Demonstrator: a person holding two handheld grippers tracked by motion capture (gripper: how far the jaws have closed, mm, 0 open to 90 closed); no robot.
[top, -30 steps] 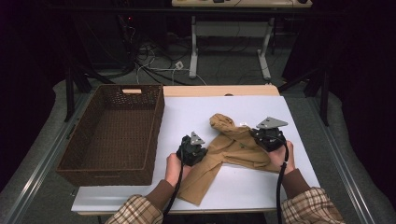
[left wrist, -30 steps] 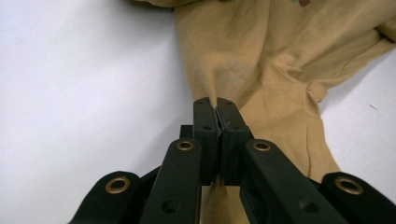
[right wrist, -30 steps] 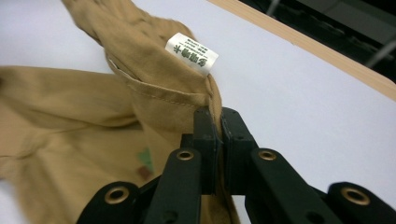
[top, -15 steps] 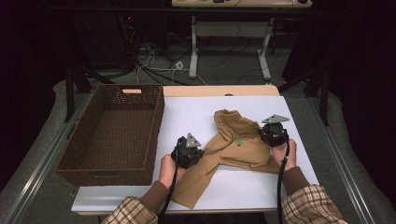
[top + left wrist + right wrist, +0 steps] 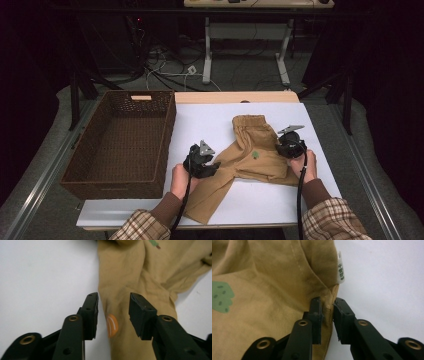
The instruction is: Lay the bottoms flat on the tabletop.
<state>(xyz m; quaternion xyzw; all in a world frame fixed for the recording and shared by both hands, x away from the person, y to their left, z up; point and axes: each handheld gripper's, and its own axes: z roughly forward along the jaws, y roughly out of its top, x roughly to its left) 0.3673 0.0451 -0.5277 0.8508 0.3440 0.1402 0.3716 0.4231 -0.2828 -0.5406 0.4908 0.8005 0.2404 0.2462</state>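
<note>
At the left of the desk (image 5: 200, 112) stands the wicker basket (image 5: 120, 140), and just beside it the left claw (image 5: 113, 312) has just been opening — its jaws now stand apart over one leg of the tan trousers (image 5: 250, 160), cloth between them but no longer pinched. Since a second ago the trousers have been laid flatter. The right claw (image 5: 327, 315) has just been easing open at the side seam — a narrow gap, the fabric seemingly released, so smoothing looks done and folding probably comes next.
</note>
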